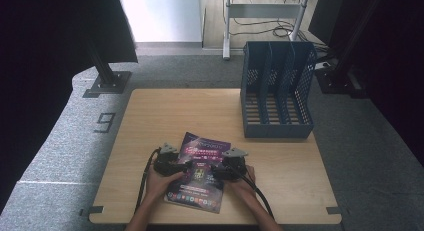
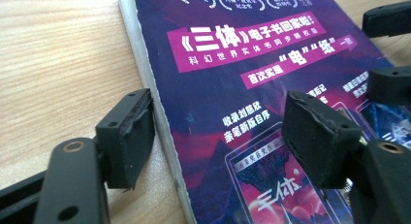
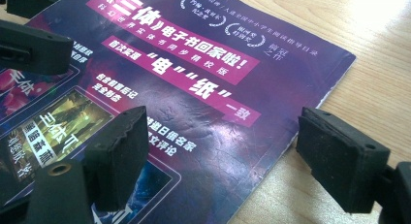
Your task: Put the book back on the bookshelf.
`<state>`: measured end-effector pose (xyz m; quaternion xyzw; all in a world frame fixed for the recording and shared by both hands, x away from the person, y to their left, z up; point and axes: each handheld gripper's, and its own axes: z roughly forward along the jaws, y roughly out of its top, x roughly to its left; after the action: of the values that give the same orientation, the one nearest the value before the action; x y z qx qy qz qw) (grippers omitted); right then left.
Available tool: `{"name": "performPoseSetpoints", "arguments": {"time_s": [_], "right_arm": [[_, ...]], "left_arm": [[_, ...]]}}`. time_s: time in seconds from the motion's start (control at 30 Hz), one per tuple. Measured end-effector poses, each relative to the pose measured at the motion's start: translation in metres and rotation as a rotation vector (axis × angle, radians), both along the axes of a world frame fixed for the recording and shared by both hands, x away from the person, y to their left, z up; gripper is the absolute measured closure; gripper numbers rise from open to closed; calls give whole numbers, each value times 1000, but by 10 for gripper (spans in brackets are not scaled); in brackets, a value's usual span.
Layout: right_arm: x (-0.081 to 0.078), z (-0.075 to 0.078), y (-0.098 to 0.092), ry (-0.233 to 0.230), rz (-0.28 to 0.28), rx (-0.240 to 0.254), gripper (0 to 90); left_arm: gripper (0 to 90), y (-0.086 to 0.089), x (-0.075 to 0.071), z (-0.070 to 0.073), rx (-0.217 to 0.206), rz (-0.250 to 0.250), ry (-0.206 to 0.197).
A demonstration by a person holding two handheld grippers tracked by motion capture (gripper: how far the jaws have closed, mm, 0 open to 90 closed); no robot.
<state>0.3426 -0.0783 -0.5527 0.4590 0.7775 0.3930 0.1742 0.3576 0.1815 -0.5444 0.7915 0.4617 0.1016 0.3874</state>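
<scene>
wooden table (image 1: 150, 121) bears a purple magazine (image 1: 200, 163) near its front edge, flat; left gripper (image 2: 218, 132) straddles its left edge, jaws spread, grasping nothing; right gripper (image 3: 220, 151) straddles its right edge, jaws likewise apart; blue rack (image 1: 276, 91) stands behind.

Left gripper (image 1: 183, 166): black body, grey three-cornered plate, black cable.
Right gripper (image 1: 210, 171): black, same plate, cable.
Pads (image 2: 127, 136): black foam, worn edges.
Forearms: bare.

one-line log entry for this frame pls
left hand-held gripper: open, jaws straddle magazine's left edge | right hand-held gripper: open, straddles its right edge | magazine: flat on table | file rack: empty
</scene>
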Motion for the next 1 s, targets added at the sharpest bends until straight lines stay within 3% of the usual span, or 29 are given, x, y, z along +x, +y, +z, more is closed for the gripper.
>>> {"name": "performPoseSetpoints", "arguments": {"time_s": [0.17, 0.53, 0.73, 1.0], "right_arm": [[0, 0, -1, 2, -8, 2, 183], [0, 0, -3, 4, -11, 2, 182], [0, 0, -3, 4, -16, 1, 181], [0, 0, -3, 6, -14, 2, 181]], "left_arm": [[309, 5, 0, 1, -56, 0, 26], [345, 10, -3, 9, -112, -27, 16], [380, 16, -6, 19, -223, -63, 7], [387, 19, -5, 22, -270, -89, 8]]}}
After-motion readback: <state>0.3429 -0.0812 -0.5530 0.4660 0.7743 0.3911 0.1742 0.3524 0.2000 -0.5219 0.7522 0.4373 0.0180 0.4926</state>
